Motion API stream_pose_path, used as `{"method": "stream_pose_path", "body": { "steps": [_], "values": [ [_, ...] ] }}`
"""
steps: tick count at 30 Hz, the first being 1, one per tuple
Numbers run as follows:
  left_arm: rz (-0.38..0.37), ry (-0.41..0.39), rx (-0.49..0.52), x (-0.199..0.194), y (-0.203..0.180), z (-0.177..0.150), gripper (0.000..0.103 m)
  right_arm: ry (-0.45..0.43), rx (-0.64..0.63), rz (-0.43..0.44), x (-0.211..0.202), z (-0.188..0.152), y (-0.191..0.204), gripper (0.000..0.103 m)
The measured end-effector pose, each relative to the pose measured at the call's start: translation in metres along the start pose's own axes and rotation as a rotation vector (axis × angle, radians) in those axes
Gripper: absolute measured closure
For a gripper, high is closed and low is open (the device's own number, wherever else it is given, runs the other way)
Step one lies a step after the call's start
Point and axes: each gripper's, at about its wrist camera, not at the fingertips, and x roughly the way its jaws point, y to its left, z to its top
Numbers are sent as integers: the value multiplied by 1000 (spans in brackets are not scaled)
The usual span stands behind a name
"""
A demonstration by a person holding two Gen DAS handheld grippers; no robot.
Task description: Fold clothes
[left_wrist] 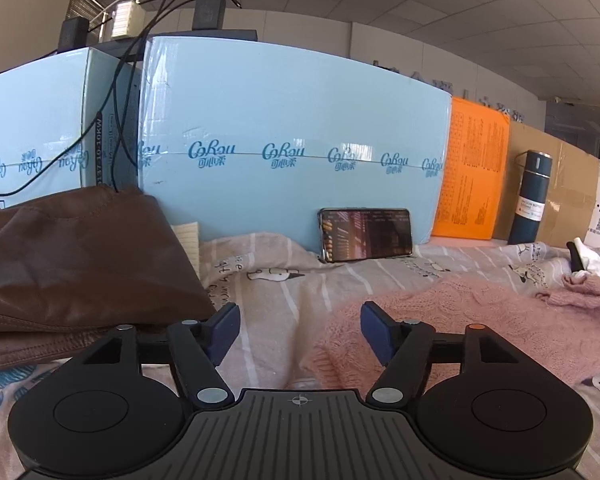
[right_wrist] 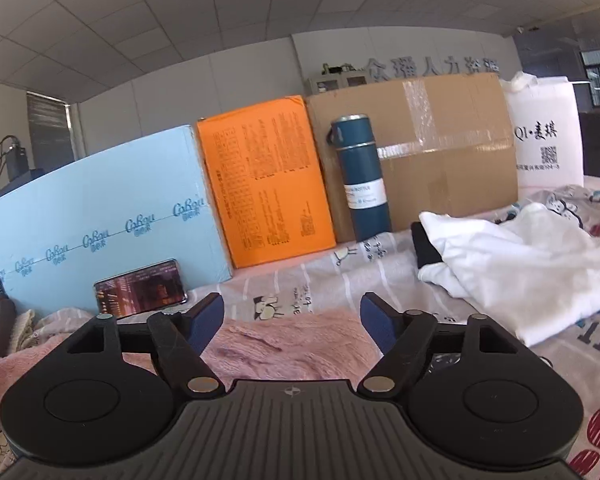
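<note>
The pink sweater [left_wrist: 460, 320] lies spread on the bedsheet [left_wrist: 284, 304], just ahead of both grippers. It looks soft, light and floppy, with a fuzzy knit that should grip well; best pinched at a hem or sleeve edge. Left gripper [left_wrist: 300, 332] and right gripper [right_wrist: 292, 320] both stand open, holding nothing.

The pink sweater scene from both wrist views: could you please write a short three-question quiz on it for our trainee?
1. True or false: the left tool is clamped on the pink sweater.
2. Which stands upright against the cardboard box: A) phone B) teal flask C) brown jacket?
3. Fill in: the white garment lies to the ___ of the pink sweater in the right wrist view.

Key: 1 false, its pads are apart with nothing between them; 2 B, the teal flask; 3 right.
</note>
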Motion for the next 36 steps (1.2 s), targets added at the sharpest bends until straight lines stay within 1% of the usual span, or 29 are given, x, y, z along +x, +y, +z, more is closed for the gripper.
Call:
{"method": "stream_pose_path", "body": {
  "steps": [3,5,7,10,13,16,18,20,21,23,24,25,26,27,28,29,30,31,32,33,34,35,36],
  "values": [
    [-26,-10,31,0,-1,6,15,28,-49,76,4,4,14,15],
    [-54,-6,68,3,-6,8,12,59,-77,97,11,2,24,14],
    [-87,15,113,9,-12,10,11,89,-108,108,19,-1,31,12],
    [-131,64,177,20,-21,10,8,136,-163,100,30,-6,37,11],
    [-182,119,287,33,-33,11,6,186,-255,101,42,-7,43,11],
    [-198,153,361,48,-39,10,5,202,-321,50,57,-8,42,9],
    [-227,209,363,62,-39,10,5,225,-336,21,69,-9,38,9],
    [-255,270,339,76,-37,8,5,265,-328,-7,82,-12,31,9],
    [-267,295,317,80,-36,7,5,279,-319,-18,86,-14,27,12],
    [-286,333,246,86,-32,5,5,272,-288,-37,89,-15,20,20],
    [-293,350,208,88,-31,4,5,263,-271,-47,89,-15,16,29],
    [-302,365,173,90,-31,3,5,255,-254,-57,90,-15,13,40],
    [-315,373,152,90,-32,1,6,246,-238,-67,90,-15,9,47],
    [-321,372,151,90,-35,-1,6,239,-222,-79,90,-15,6,59],
    [-317,366,160,89,-38,-3,6,232,-208,-86,90,-14,3,69],
    [-313,359,166,87,-40,-5,6,227,-195,-89,90,-14,1,74],
    [-311,352,168,85,-41,-7,8,214,-183,-90,88,-12,0,81],
    [-317,347,159,83,-41,-7,12,195,-173,-90,86,-9,-1,84],
    [-328,341,151,80,-41,-7,22,177,-163,-89,83,-6,-2,85],
    [-335,332,150,76,-41,-7,36,152,-154,-91,80,-3,-3,86],
    [-340,321,155,73,-42,-6,44,125,-146,-94,77,1,-3,87],
    [-341,308,162,69,-44,-6,58,92,-132,-94,74,7,-3,87],
    [-333,289,174,64,-46,-6,69,59,-114,-94,71,13,-2,88]
  ]
}}
